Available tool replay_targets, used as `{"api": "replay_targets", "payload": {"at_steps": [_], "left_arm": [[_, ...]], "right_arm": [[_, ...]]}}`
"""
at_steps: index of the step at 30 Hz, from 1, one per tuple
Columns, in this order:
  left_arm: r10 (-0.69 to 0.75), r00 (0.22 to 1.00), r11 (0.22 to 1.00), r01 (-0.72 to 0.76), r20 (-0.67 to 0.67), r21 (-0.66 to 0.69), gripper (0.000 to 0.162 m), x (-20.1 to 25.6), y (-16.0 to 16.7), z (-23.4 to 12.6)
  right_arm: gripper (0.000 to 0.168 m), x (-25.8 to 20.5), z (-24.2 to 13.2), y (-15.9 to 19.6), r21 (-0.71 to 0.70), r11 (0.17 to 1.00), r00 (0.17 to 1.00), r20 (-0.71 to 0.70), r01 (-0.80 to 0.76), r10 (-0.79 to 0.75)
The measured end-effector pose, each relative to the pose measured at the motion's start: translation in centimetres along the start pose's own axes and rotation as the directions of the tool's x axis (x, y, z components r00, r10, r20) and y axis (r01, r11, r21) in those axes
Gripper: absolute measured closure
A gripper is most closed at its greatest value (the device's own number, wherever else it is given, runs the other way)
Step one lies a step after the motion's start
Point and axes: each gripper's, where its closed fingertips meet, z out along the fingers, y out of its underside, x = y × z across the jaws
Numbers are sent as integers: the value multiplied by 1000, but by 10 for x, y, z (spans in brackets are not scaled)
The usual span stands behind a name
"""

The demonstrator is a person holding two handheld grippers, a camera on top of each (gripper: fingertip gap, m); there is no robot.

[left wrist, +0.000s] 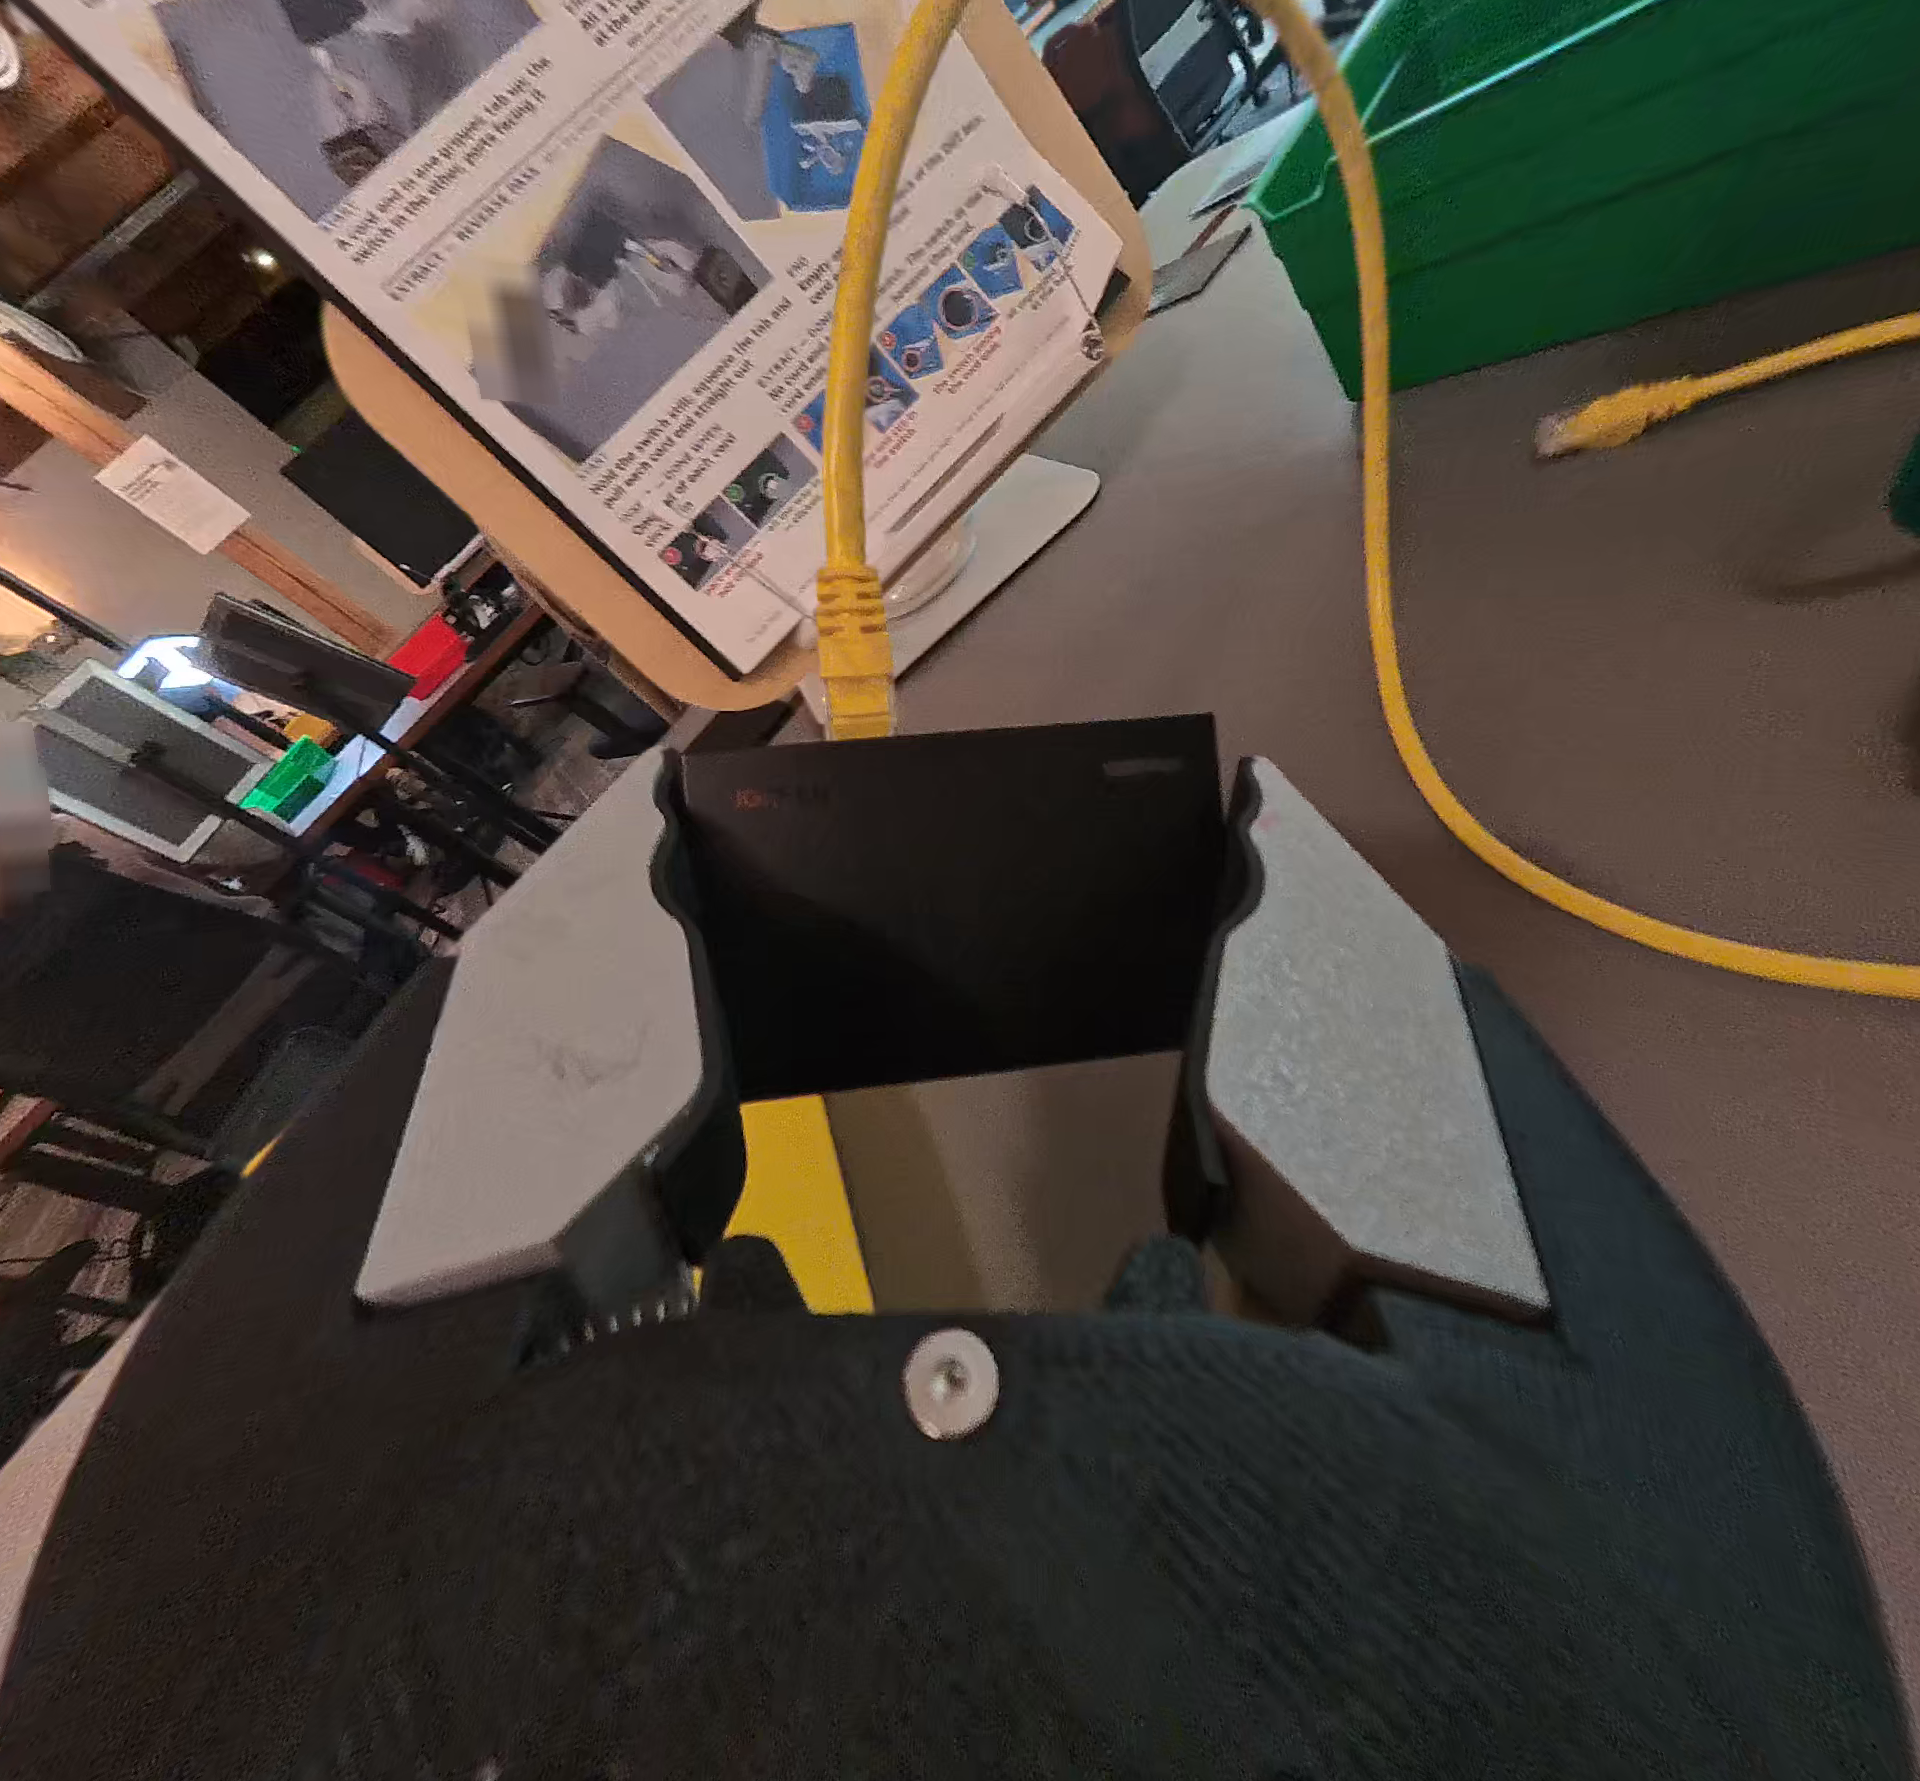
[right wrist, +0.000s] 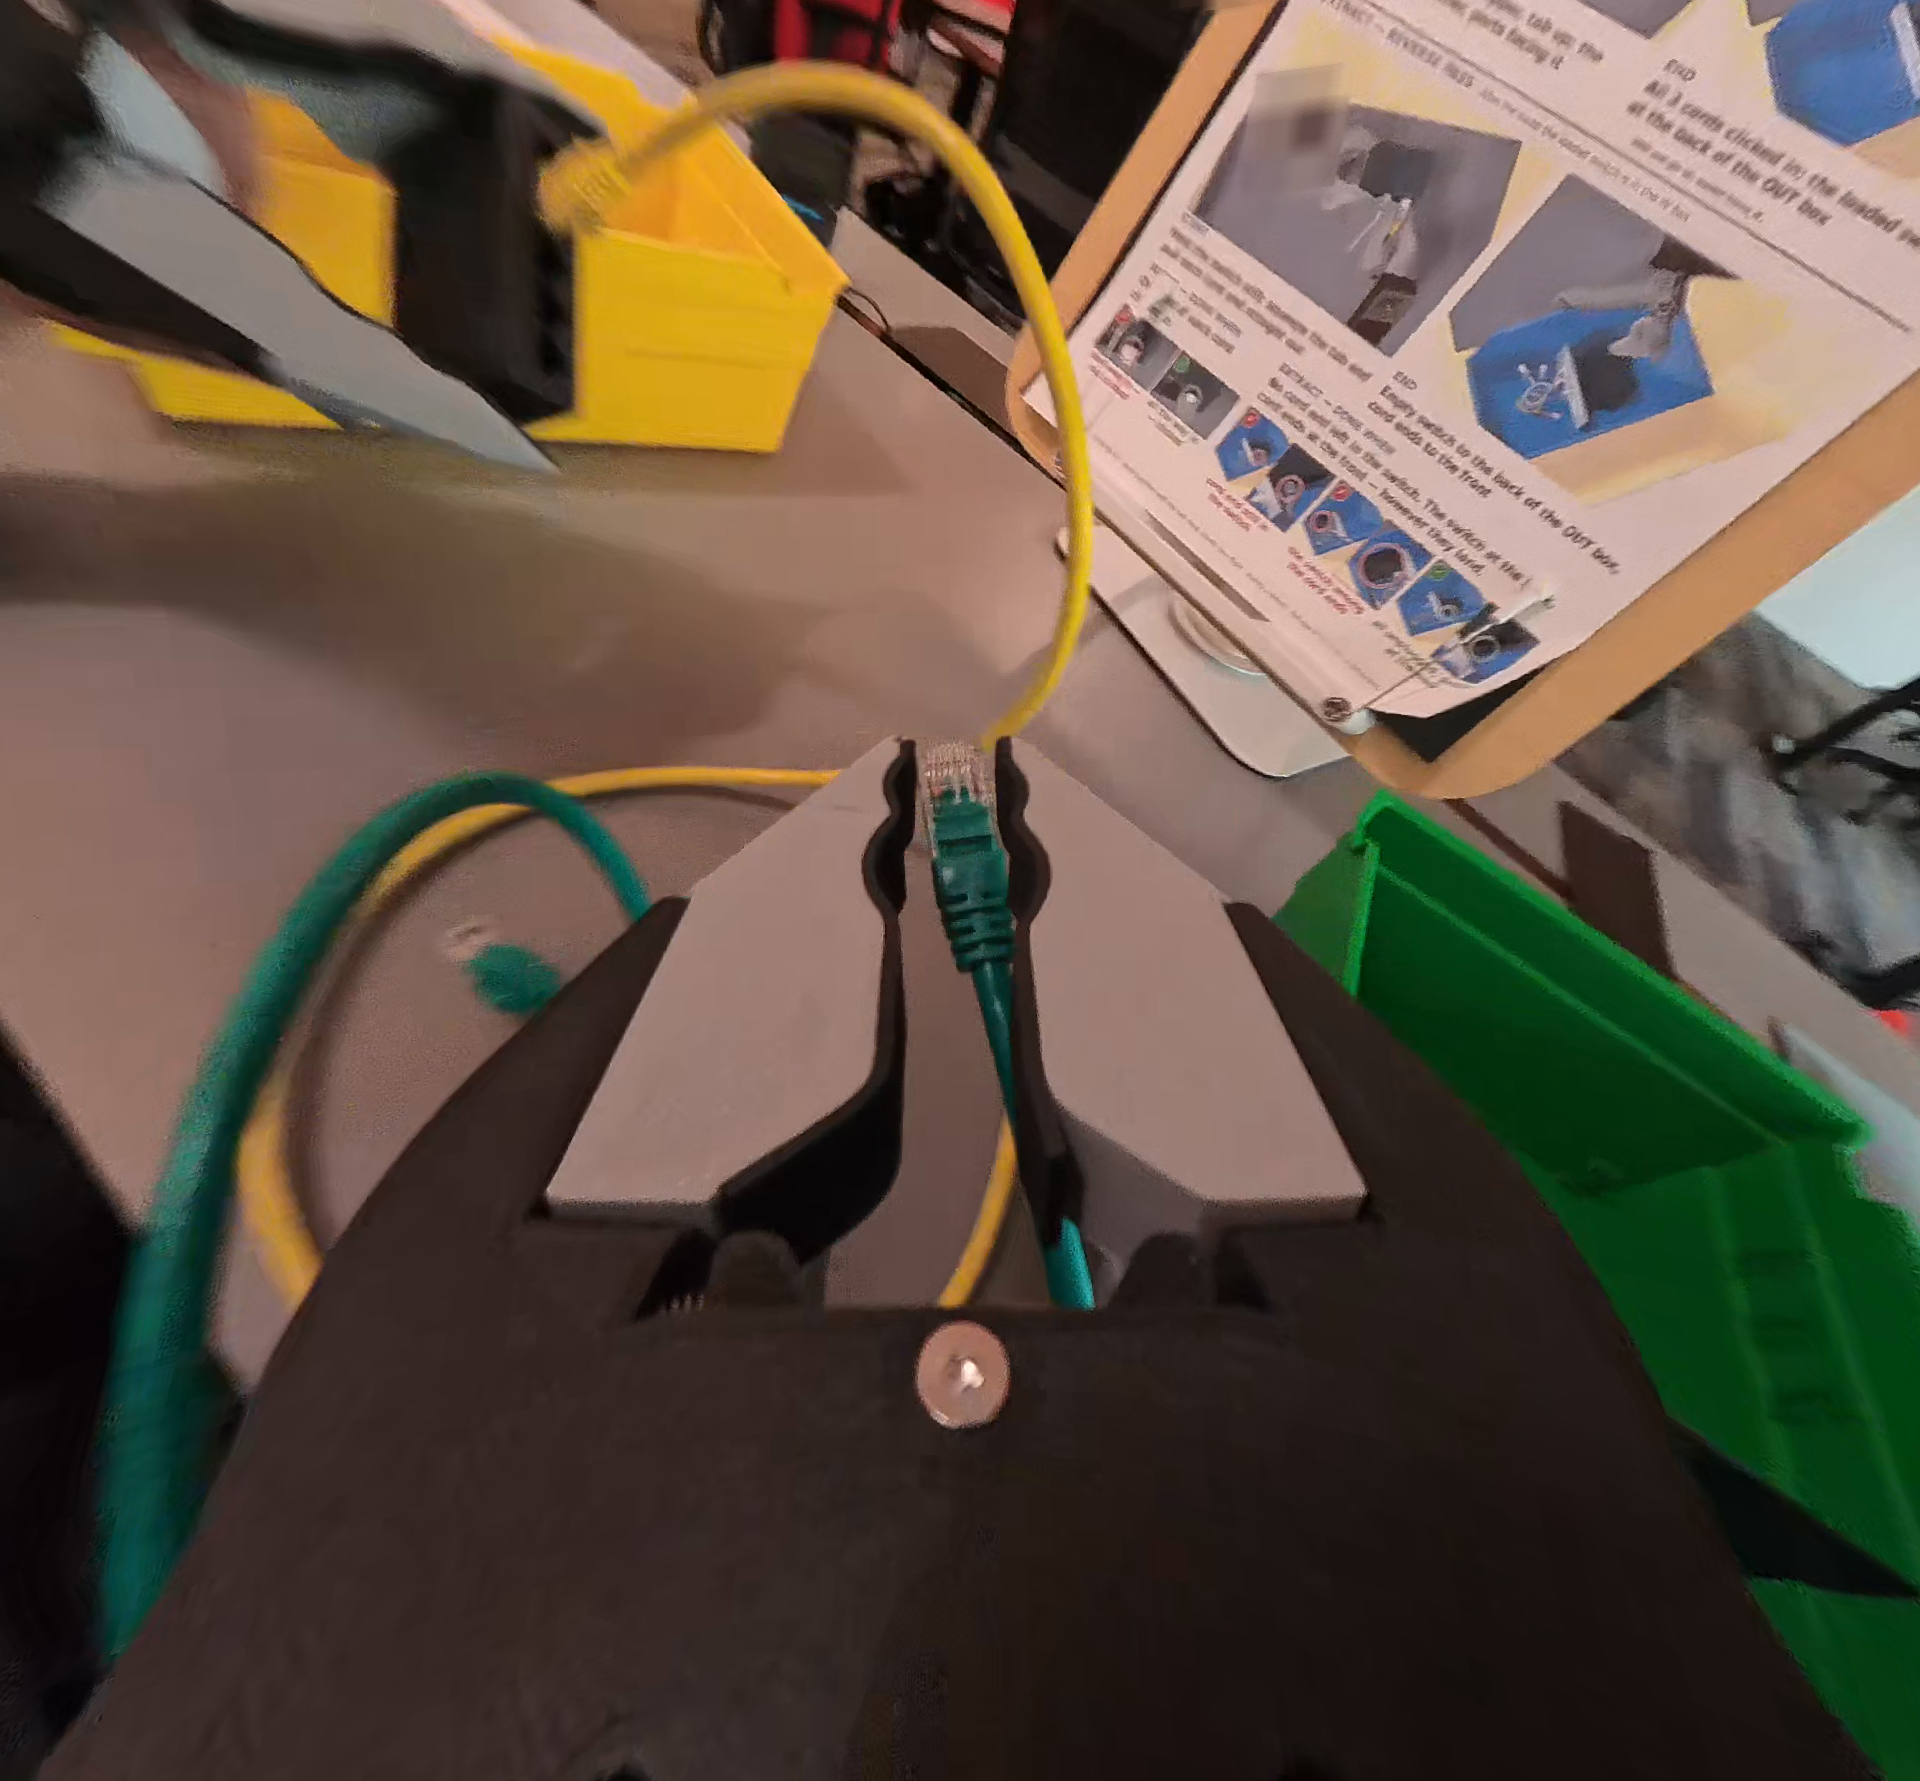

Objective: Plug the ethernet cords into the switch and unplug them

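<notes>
Workshop: grey table (left wrist: pixel 1558 744) up front, cluttered shelves and benches blurry behind it.
Switch: black box (left wrist: pixel 951 900), center of the left wrist view, pinched by its sides in the left gripper (left wrist: pixel 954 910). In the right wrist view it's upper left (right wrist: pixel 483 277), ports facing right, pretty blurred.
Yellow cord: one plug (left wrist: pixel 854 651) sits in the switch's far edge, cable (left wrist: pixel 1340 173) arcs up high and drops right onto the table. A second yellow plug (left wrist: pixel 1621 412) lies loose at the right edge, near the green bin.
Green cord: plug (right wrist: pixel 961 827) clamped in the right gripper (right wrist: pixel 951 796), clear tip poking out past the fingers, center frame. Cable loops off to the lower left, and its other plug (right wrist: pixel 509 978) lies on the table.
Bins: green bin (left wrist: pixel 1621 152) upper right, yellow bin (right wrist: pixel 686 329) behind the switch.
Instruction sheet: on a tan board with a stand (left wrist: pixel 582 225), upper left.
</notes>
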Motion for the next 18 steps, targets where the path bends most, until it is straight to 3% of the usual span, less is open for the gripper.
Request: {"api": "replay_targets", "payload": {"at_steps": [3, 6, 9, 12, 14, 18], "left_arm": [[85, 996, 996, -83, 41, -40, 60, -3, -10, -9], [243, 969, 961, -237, 32, -141, 60, 8, -5, -4], [389, 920, 906, -374, 43, -196, 60, 18, 8, 4], [378, 923, 917, -362, 69, -169, 60, 29, 14, 8], [394, 911, 915, -375, 125, -147, 60, 29, 14, 7], [389, 897, 921, -370, 209, -124, 60, 25, 16, 5]], "right_arm": [[151, 13, 26, 12, -124, 992, 1000, -18, 16, -18], [141, 18, 39, 13, -219, 972, 995, 34, -84, 94], [138, 5, 33, -30, -96, 992, 990, 107, -79, 89], [131, -15, 33, -42, -145, 987, 974, 207, -63, 93], [120, -14, 36, -45, -184, 977, 970, 199, -106, 142], [109, -12, 23, -70, -92, 988, 980, 148, -121, 134]]}}
